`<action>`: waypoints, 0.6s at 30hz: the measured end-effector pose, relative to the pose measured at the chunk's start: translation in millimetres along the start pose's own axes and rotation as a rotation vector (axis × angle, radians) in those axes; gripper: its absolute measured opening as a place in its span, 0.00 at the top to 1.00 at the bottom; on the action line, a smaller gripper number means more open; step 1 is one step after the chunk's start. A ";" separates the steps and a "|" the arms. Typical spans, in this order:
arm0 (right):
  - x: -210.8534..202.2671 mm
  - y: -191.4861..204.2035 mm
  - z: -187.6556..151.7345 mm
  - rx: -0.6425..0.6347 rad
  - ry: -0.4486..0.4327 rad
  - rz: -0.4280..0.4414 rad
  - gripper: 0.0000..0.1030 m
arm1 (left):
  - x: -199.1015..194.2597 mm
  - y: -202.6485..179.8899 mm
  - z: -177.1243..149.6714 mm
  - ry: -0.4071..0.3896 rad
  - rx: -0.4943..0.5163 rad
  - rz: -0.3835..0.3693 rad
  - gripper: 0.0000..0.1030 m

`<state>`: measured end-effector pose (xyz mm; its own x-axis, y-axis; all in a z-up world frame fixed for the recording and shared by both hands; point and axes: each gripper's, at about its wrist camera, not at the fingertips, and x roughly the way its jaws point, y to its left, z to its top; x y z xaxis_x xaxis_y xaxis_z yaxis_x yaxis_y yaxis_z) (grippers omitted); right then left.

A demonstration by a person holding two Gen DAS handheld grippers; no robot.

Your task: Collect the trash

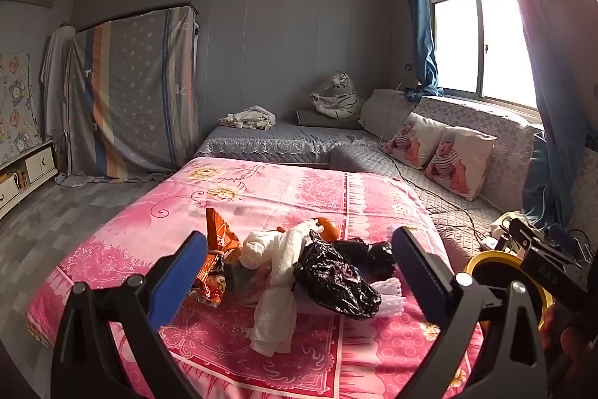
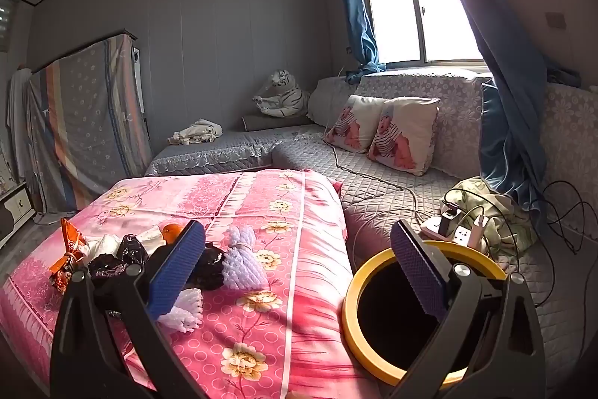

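The trash pile (image 1: 299, 268) lies on the pink bedspread (image 1: 284, 189) – orange wrapper (image 1: 218, 249), white tissue (image 1: 276, 272), black bags (image 1: 336, 272), white foam netting (image 2: 243, 257); the left tongs (image 1: 299, 279) gape fully over it, empty; beside the pile, the right tongs (image 2: 299, 272) stand equally wide, empty, straddling the bedspread edge and the yellow-rimmed bin (image 2: 355, 316).

We see our right gripper (image 2: 299, 268) spread wide and empty above the pink bedspread (image 2: 261, 305), trash pile (image 2: 157, 260) at the bedspread's left, yellow-rimmed bin (image 2: 351, 316) just beside its right edge
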<state>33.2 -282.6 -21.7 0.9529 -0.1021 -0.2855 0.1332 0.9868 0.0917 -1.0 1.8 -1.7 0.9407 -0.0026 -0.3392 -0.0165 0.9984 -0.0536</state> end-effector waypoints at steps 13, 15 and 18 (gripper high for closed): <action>1.6 1.2 -0.4 0.001 0.004 0.001 0.08 | -3.6 -4.7 1.4 0.002 0.004 -0.003 0.08; 3.7 3.4 -1.3 0.001 0.006 0.003 0.08 | -4.4 -5.9 1.4 0.002 0.005 -0.003 0.08; 3.4 3.6 -1.2 0.001 0.006 0.003 0.08 | -2.1 -2.7 0.7 0.001 0.002 -0.004 0.08</action>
<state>36.6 -279.3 -23.5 0.9516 -0.0987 -0.2911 0.1309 0.9870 0.0934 -2.7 -0.8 -0.3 0.9404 -0.0065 -0.3401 -0.0122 0.9985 -0.0528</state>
